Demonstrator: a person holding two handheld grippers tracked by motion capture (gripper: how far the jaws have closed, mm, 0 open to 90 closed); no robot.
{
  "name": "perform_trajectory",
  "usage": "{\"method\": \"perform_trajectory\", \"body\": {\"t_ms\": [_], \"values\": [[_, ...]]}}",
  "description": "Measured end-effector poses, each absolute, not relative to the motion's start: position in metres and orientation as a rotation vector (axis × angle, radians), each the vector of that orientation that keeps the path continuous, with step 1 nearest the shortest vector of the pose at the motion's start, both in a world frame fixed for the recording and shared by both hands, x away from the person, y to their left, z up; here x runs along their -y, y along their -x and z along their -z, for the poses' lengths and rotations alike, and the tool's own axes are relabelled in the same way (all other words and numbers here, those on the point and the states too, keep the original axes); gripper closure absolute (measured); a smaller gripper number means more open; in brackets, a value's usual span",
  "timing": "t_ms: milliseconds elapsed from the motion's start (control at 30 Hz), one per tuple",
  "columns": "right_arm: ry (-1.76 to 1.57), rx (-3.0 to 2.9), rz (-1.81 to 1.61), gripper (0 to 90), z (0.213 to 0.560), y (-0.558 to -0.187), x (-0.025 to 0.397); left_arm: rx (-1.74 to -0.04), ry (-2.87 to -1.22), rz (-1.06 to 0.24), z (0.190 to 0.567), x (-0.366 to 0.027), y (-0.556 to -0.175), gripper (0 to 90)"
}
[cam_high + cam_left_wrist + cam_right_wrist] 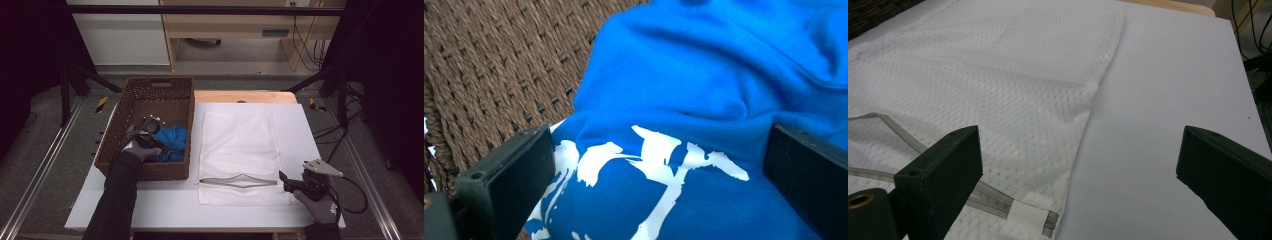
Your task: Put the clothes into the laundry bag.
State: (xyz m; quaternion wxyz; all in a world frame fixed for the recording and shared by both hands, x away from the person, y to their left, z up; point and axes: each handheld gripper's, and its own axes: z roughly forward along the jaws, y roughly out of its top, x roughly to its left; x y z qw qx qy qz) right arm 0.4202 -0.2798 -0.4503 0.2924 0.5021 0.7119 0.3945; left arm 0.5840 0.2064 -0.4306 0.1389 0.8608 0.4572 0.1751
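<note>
Blue shirt (704, 100) sits bunched in the wicker basket (131, 95), right between the left gripper (659, 165) jaws, which are spread wide, nothing pinched yet. Risk: shallow bite grabs one fold and it slips. Right gripper (1078, 165), also released, hovers off the mesh laundry bag (998, 80) zipper corner; the opening may sag shut on the desk (1168, 85).

1. White tabletop (300, 125) – wooden board (245, 96) at far edge.
2. Pale cabinet (122, 37) far left, wooden shelf unit (235, 27) beside it.
3. Black cables (307, 45) far right – hanging by shelf.
</note>
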Motion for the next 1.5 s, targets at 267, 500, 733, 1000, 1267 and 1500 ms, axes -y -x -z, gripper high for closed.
{"method": "perform_trajectory", "body": {"t_ms": [267,500,733,1000,1267,1500], "values": [[-1.338,-1.898,-1.050,5.0,0.450,-0.420,0.280,-1.351,-2.555,-0.428,0.438,-0.204,-0.588,5.6],[-1.341,-1.893,-1.051,5.0,0.450,-0.420,0.281,-1.404,-2.544,-0.342,0.440,-0.205,-0.590,14.0],[-1.350,-1.902,-1.050,5.2,0.450,-0.420,0.280,-1.352,-2.557,-0.341,0.437,-0.203,-0.587,31.9],[-1.338,-1.906,-1.044,5.3,0.451,-0.421,0.279,-1.319,-2.558,-0.394,0.433,-0.202,-0.585,55.6],[-1.347,-1.904,-1.048,5.3,0.451,-0.420,0.281,-1.303,-2.454,-0.442,0.425,-0.207,-0.581,62.7],[-1.347,-1.904,-1.048,5.3,0.451,-0.420,0.281,-1.282,-2.265,-0.515,0.412,-0.216,-0.575,62.9]]}}
